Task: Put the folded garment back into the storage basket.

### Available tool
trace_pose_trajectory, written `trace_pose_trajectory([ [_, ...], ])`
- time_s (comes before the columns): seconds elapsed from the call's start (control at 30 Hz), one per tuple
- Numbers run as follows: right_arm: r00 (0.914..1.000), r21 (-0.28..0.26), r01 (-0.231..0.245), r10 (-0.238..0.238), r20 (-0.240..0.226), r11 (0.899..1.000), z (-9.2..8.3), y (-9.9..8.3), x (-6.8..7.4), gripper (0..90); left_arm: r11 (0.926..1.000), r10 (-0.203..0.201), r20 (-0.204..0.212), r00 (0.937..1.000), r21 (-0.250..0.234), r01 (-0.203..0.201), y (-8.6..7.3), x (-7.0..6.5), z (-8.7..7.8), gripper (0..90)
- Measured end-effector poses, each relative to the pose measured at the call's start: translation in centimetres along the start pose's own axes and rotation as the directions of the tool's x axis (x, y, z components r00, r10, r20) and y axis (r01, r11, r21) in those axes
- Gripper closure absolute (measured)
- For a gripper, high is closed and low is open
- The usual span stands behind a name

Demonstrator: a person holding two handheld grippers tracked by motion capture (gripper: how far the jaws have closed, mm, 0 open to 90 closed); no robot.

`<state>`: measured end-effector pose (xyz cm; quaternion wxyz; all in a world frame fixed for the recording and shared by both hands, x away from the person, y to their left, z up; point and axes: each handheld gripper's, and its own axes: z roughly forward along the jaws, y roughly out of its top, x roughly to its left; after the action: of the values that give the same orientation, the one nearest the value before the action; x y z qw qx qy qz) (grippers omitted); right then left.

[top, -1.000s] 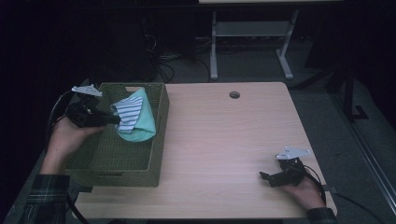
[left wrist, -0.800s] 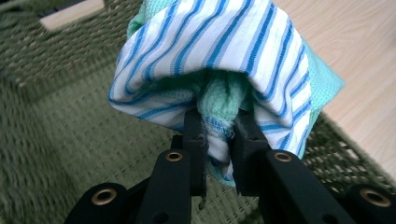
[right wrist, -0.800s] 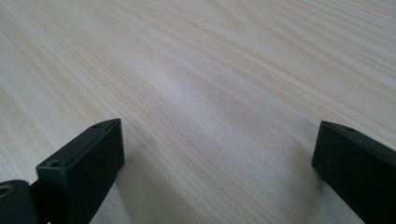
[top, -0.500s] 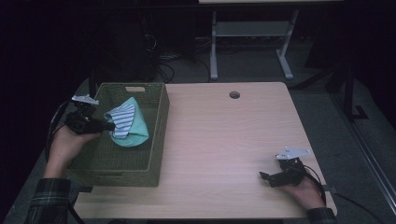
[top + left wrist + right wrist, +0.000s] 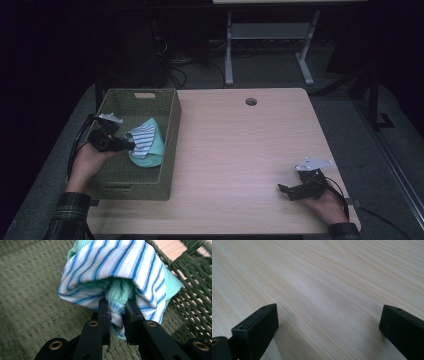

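1. the biggest risk was the bundle of cloths landing half out of the woven basket. the bundle hung inside the basket, toward its right wall, above the basket floor. if it was let go while it leaned on that wall, a fold might have draped over the rim and onto the bench.

2. next was losing one cloth early. the left hand-held gripper was clamped nearly shut on a bunched edge, where the striped cloth wrapped around the green cloth. the pinch looked narrow and near the hem. had the striped layer slipped, the two could have parted and dropped apart, though probably within the basket.

3. a smaller risk was snagging. loose threads showed at the pinched edge between the jaws, and the coarse weave of the basket lay just beside the cloth. dragging the bundle along the wall might have caught a thread or tipped the light basket.

4. least was a knock of the left hand against the near left rim, which might have shoved the basket toward the bench's left edge, where it already sat close.

5. the right hand-held gripper posed little danger: its jaws stood wide open with nothing between them, resting low over the bare bench at the near right, well apart from the basket.
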<state>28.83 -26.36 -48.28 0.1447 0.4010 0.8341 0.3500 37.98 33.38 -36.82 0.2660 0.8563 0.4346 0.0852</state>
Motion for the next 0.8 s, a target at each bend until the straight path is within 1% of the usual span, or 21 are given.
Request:
trace_pose_trajectory([
  [0.07, 1.0, -0.002, 0.002, -0.002, 0.002, 1.0, 0.0, 0.0, 0.0, 2.0, 0.9999, -0.003, -0.001, 1.0, 0.01, 0.003, -0.1, 0.0, 0.8, 77.2],
  [0.1, 1.0, -0.002, 0.002, -0.002, 0.002, 1.0, 0.0, 0.0, 0.0, 2.0, 0.9999, -0.003, -0.001, 1.0, 0.01, 0.003, -0.1, 0.0, 0.8, 77.2],
  [0.13, 1.0, -0.001, 0.002, -0.002, 0.002, 1.0, 0.0, 0.0, 0.0, 2.0, 0.9997, 0.0, 0.002, 1.0, 0.025, 0.0, -0.2, 0.0, 1.5, 77.2],
  [0.2, 1.0, -0.002, 0.003, -0.003, 0.002, 1.0, 0.0, 0.0, 0.0, 2.0, 0.9995, -0.01, 0.004, 0.9999, 0.032, 0.01, -0.3, 0.2, 2.0, 77.2],
  [0.27, 1.0, -0.003, 0.005, -0.005, 0.001, 1.0, 0.0, 0.0, 0.0, 2.0, 0.9988, -0.007, 0.009, 0.9999, 0.048, 0.007, -0.4, 0.4, 2.5, 77.1],
  [0.3, 1.0, -0.003, 0.005, -0.005, 0.001, 1.0, 0.0, 0.0, 0.0, 2.0, 0.9987, -0.018, 0.015, 0.9997, 0.049, 0.017, -0.5, 0.5, 2.8, 77.0],
  [0.37, 1.0, -0.003, 0.005, -0.005, 0.001, 1.0, 0.0, 0.0, 0.0, 2.0, 0.9973, -0.007, 0.023, 0.9997, 0.073, 0.005, -0.5, 0.8, 3.0, 76.6],
  [0.57, 1.0, -0.003, 0.004, -0.004, 0.001, 1.0, 0.0, 0.0, 0.0, 2.0, 0.9963, -0.015, 0.007, 0.9999, 0.084, 0.015, -0.6, 0.9, 3.5, 74.1],
  [0.63, 1.0, -0.002, 0.003, -0.003, 0.002, 1.0, 0.0, 0.0, 0.0, 2.0, 0.9956, -0.01, 0.009, 0.9999, 0.093, 0.009, -0.7, 1.0, 3.5, 71.3],
  [0.7, 1.0, -0.002, 0.004, -0.004, 0.002, 1.0, 0.0, 0.0, 0.0, 2.0, 0.9958, -0.011, 0.004, 0.9999, 0.091, 0.011, -0.8, 1.0, 3.6, 68.5],
  [0.8, 1.0, -0.001, 0.001, -0.001, 0.0, 1.0, 0.0, 0.0, 0.0, 2.0, 0.9967, -0.026, -0.004, 0.9997, 0.076, 0.026, -0.8, 1.0, 3.5, 62.2],
])
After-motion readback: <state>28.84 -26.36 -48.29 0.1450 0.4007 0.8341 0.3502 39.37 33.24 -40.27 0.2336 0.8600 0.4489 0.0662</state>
